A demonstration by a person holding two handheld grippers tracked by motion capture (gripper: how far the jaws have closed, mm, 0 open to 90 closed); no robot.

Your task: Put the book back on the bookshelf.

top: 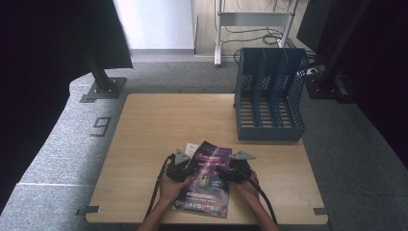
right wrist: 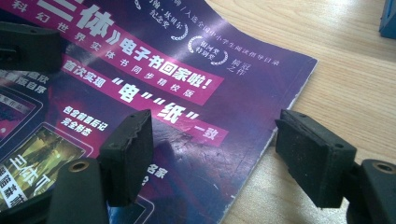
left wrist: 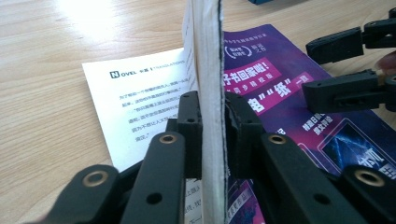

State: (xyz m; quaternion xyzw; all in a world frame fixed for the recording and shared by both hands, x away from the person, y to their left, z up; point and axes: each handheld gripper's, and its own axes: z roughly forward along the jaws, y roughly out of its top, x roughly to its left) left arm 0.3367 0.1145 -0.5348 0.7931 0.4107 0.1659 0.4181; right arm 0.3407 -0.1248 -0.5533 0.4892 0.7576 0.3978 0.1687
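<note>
A: So where is the magazine?

B: Flat on the wooden counter, at the near edge between the person's two hands, purple cover up. Its left edge is lifted: in the left gripper view a wad of pages stands on edge, with a white printed page lying open beside it.

A: And the left gripper?

B: Its jaws are pinched tight on that wad of pages, one pad pressed on each side.

A: The right gripper?

B: It sits over the magazine's right edge with the jaws spread wide. In the right gripper view one pad hangs above the cover and the other is over the bare counter just past the edge. Nothing is gripped.

A: Anything else around?

B: A blue file rack with slotted compartments stands at the far right corner of the counter, well apart from the magazine.
</note>
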